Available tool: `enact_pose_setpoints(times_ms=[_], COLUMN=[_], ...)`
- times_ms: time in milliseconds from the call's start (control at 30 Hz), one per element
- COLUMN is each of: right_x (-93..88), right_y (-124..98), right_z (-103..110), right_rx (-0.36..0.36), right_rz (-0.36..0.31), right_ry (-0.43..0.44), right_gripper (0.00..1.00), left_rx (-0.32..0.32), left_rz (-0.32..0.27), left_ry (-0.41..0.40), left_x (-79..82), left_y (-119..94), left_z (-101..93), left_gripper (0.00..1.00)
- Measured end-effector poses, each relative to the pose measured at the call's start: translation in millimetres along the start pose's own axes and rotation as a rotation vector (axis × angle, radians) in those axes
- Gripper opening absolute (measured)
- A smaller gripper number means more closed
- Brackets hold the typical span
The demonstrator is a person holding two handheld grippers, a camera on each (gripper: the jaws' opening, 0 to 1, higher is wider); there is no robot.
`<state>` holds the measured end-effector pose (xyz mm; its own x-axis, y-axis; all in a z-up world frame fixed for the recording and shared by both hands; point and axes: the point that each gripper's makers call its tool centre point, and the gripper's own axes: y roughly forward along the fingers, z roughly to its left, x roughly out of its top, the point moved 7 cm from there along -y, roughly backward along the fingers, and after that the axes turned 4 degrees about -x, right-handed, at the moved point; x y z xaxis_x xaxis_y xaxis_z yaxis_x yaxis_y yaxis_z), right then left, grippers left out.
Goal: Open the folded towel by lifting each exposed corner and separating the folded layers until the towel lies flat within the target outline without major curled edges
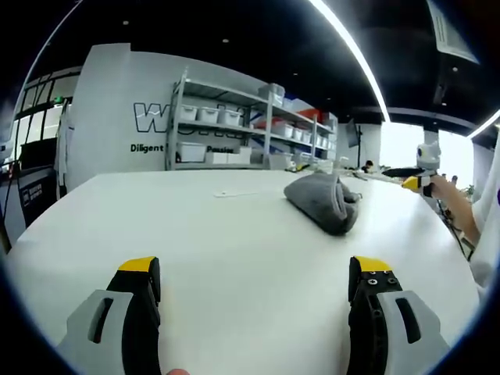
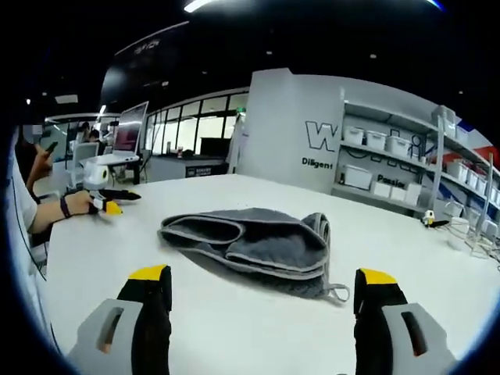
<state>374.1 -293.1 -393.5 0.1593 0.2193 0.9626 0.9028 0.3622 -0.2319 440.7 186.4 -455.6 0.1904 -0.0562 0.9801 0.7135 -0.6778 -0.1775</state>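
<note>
A large room with a dark ceiling, strip lights and metal shelves [image 1: 234, 125] holding white bins surrounds a wide white counter [image 1: 234, 242]. In the left gripper view, the left gripper [image 1: 254, 289] hovers low over the bare counter, its yellow-tipped jaws spread wide and holding nothing. A grey towel [image 1: 324, 199], folded and bunched, lies on the counter ahead of the jaws and toward the right one, well apart from both. In the right gripper view, the right gripper [image 2: 264, 301] has its jaws spread wide and empty, with the towel [image 2: 254, 242] lying just ahead, between them. A small loop sticks out at the towel's edge near the right jaw.
</note>
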Motion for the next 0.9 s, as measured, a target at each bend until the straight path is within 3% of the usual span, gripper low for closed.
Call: enact_pose_setpoints(times_ms=[200,467,633,733,900], right_x=[-24.1,-40.5,-48.2,-51.0,-51.5], right_y=[-6,-7,-4,-3,-4], right_z=[2,-4,-7,-6,-7], right_rx=[-0.014,-0.034,-0.042,-0.035,-0.041], right_rz=[0.018,0.014,-0.011,-0.030,-0.039], right_ry=[0.032,0.074,0.109,0.131,0.118], right_gripper=[0.99,0.99,0.99,0.99,0.99], left_rx=[0.000,0.000,0.033,0.026,-0.046], left_rz=[-0.008,-0.004,0.041,0.094,0.161], left_ry=[-0.012,0.009,0.083,0.145,0.201], left_x=[0.5,0.5,0.7,0.7,7.3], left_y=[-1,-1,7,18,52], left_z=[0.9,-1.8,-5.1,-17.2,-51.5], left_gripper=[0.99,0.99,0.99,0.99,0.99])
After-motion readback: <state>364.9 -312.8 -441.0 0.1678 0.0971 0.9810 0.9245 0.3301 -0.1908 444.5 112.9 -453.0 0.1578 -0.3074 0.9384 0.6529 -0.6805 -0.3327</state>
